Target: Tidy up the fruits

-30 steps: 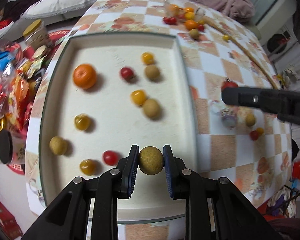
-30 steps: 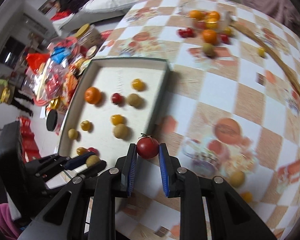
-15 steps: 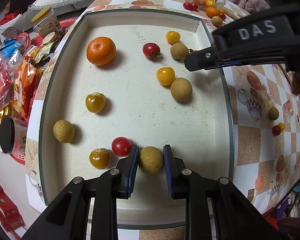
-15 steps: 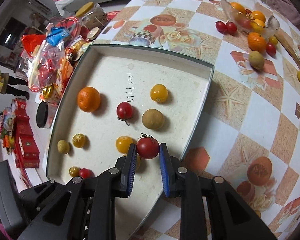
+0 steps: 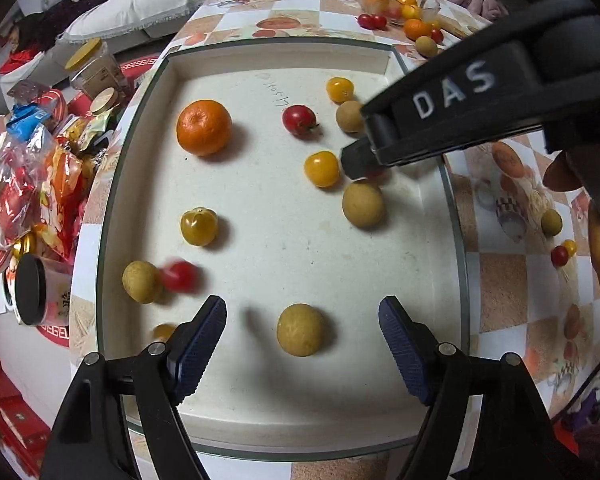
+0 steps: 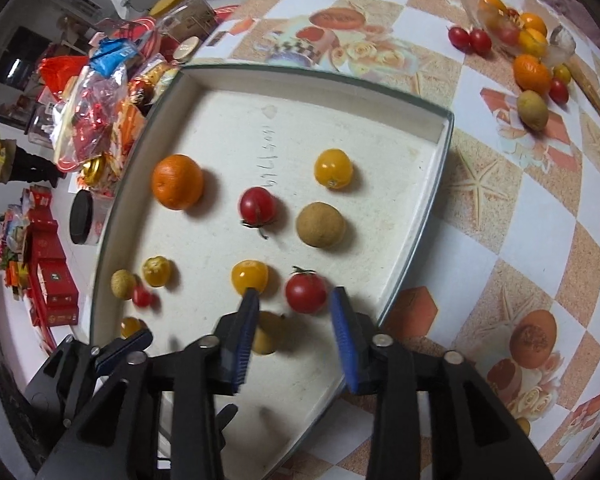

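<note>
Tongs (image 5: 302,344) opened, tan round fruit (image 5: 300,335) released

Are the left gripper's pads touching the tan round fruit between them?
Apart. The left wrist view shows the left gripper with jaws just opened wide; white tray floor is visible on both sides of the tan round fruit.

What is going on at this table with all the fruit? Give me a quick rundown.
A person with a gripper in each hand is moving fruit from the checkered tablecloth into a shallow white rectangular tray. The left gripper has just opened, and a round tan longan sits free between its jaws. The right gripper has just been opening too, leaving a red cherry tomato on the tray. More fruit waits by a clear glass bowl.
</note>
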Tool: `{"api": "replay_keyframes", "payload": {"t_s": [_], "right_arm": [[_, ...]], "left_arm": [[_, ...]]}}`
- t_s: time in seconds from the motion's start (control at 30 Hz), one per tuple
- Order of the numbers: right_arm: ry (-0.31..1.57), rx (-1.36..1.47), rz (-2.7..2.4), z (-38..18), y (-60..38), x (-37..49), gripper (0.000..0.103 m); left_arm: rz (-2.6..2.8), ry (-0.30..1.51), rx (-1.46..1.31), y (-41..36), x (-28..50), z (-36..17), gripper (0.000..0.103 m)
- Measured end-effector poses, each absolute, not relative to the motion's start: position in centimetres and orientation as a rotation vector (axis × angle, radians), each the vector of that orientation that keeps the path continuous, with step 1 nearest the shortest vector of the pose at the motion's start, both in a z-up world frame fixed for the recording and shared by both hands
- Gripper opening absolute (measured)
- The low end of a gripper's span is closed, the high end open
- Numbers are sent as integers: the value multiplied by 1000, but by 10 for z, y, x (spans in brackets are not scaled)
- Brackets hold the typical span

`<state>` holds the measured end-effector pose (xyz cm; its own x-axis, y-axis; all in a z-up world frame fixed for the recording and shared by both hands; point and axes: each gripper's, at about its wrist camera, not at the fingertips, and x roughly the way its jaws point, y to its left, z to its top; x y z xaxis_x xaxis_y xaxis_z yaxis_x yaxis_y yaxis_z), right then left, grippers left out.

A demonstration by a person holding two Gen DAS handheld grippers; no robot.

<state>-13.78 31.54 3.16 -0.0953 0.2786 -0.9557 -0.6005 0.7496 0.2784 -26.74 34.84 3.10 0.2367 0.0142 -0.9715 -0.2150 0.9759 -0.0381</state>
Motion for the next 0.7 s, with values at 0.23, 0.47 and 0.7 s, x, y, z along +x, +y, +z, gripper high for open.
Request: {"api": "replay_keyframes", "payload": {"t_s": [0.23,0.47,0.7], "right_arm": [[1452,-295,724,59,312,-148,83],[1425,-324,681,78,305,-161,103],[1381,-380,617,101,294,-174,103]], "left_arm": [[156,1357,-199,358,-270,39,80],[173,1373,-169,368,-278,54,103],[226,1302,-153,381,-288,82,103]]}}
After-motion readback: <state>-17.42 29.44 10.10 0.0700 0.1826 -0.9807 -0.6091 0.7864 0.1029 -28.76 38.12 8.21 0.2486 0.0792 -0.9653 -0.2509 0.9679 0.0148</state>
